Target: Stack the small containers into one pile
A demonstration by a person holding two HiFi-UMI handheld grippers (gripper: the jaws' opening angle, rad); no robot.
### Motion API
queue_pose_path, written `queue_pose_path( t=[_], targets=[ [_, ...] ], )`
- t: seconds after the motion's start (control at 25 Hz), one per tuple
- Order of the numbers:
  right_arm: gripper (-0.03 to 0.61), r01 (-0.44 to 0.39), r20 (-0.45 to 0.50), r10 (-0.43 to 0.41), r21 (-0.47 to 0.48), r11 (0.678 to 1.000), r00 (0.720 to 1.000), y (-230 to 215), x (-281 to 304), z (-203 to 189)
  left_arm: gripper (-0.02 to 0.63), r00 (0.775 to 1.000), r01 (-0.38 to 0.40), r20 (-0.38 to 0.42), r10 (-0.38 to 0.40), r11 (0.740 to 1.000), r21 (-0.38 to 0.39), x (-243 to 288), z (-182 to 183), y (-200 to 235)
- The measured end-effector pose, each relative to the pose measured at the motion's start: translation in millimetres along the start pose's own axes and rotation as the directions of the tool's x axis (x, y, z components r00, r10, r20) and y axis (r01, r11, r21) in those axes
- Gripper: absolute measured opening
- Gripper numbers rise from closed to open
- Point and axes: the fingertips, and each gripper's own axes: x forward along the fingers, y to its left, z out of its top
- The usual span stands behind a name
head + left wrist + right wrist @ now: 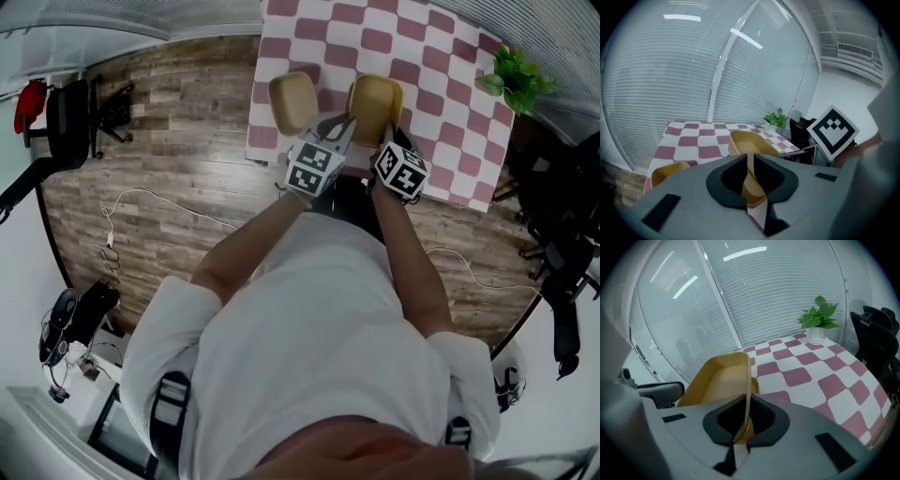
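Observation:
Two small yellow containers are over the near edge of the pink-and-white checkered table [441,84]. The right-hand container [373,101] [747,143] [722,378] is held by both grippers. My left gripper [345,122] [749,164] is shut on the thin wall of its left side. My right gripper [389,136] [744,416] is shut on the rim of its right side. In the right gripper view it looks tilted, open side up. The other container [292,101] [668,172] sits free on the table just to its left.
A potted green plant [516,80] [818,319] stands at the table's far right corner. Black chairs [562,234] stand to the right of the table and another black chair [70,122] to the far left. Cables lie on the wooden floor. Blinds run behind the table.

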Motion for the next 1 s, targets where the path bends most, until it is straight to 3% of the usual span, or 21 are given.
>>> queue_pose_path(
  t=[0.56, 1.0],
  targets=[
    [0.034, 0.033, -0.062, -0.036, -0.052, 0.998, 0.997, -7, 33, -23, 0.051, 0.99, -0.056, -0.129, 0.06, 0.998, 0.039, 34, -43, 24],
    [0.034, -0.001, -0.117, -0.011, -0.097, 0.995, 0.993, -4, 29, -30, 0.051, 0.986, -0.071, -0.147, 0.073, 0.997, 0.02, 33, -47, 16]
  ],
)
